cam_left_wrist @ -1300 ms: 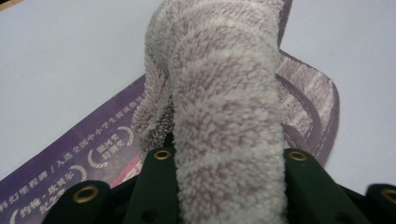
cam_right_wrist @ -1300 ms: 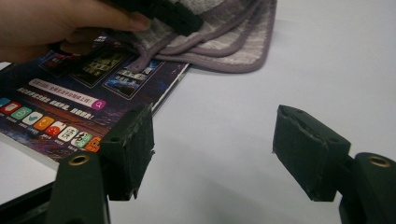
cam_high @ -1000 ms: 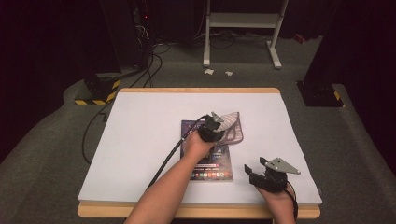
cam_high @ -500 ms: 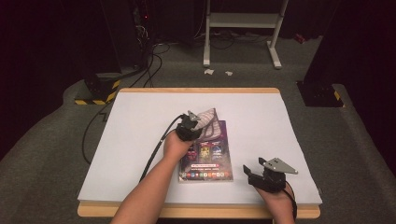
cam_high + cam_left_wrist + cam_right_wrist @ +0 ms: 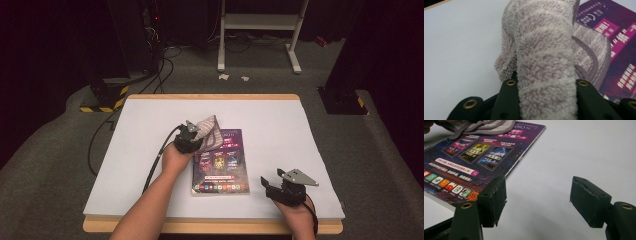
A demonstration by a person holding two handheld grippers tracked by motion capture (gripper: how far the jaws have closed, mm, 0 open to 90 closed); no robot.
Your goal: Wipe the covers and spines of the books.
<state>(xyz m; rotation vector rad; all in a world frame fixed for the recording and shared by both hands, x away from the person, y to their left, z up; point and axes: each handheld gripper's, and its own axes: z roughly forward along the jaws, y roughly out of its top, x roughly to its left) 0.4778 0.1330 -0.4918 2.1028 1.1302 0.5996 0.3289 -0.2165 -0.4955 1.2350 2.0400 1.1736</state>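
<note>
A grey striped towel [image 5: 207, 131] lies bunched at the centre of the high view, draped over the upper left corner of a purple magazine [image 5: 221, 162] on the white-topped table [image 5: 150, 120]. The left gripper [image 5: 191, 136], at centre frame, has its jaws pressed tight on a thick fold of the towel [image 5: 544, 57], which rises between them in the left gripper view, the rest spilling onto the magazine [image 5: 621, 45] at right. The right gripper [image 5: 280, 187] rests low in the lower right of the high view, just beside the magazine's lower right corner, its jaws spread wide over bare tabletop and holding nothing. In the right gripper view the magazine [image 5: 474, 157] fills the upper left, the towel [image 5: 481, 126] at its top edge.
</note>
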